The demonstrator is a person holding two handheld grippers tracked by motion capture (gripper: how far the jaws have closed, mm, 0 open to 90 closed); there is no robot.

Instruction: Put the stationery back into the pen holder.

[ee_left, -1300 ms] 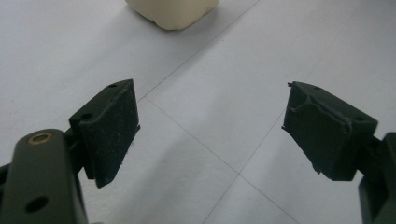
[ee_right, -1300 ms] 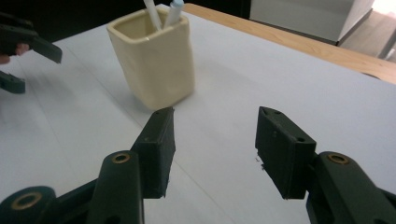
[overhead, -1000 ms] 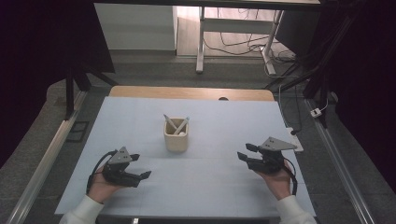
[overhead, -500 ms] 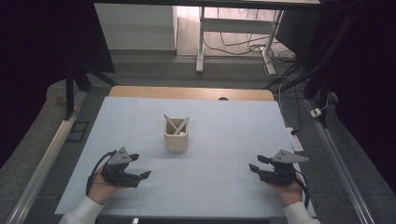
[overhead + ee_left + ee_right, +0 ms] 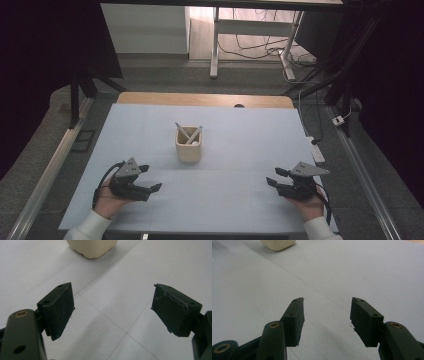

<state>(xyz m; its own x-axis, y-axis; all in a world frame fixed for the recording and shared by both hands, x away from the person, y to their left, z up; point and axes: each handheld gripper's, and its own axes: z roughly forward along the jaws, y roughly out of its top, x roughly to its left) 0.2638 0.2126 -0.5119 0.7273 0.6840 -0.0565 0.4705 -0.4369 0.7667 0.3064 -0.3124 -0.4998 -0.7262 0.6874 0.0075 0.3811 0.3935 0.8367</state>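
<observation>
At about seven o'clock on the pale blue-grey table sheet, the left black two-jaw gripper rests low in the person's left hand, a grey three-cornered plate on top. Its jaws stand wide apart with nothing between them, bare sheet showing in the gap, and they point toward two o'clock. At the centre of the sheet stands a cream square-sided pot, upright, with two pale sticks leaning out of it in a V. In the left gripper view the pot's base sits at twelve o'clock, well apart from the jaws. At about five o'clock lies the right black two-jaw gripper, held in the right hand, its jaws moderately parted and empty, pointing toward nine o'clock.
</observation>
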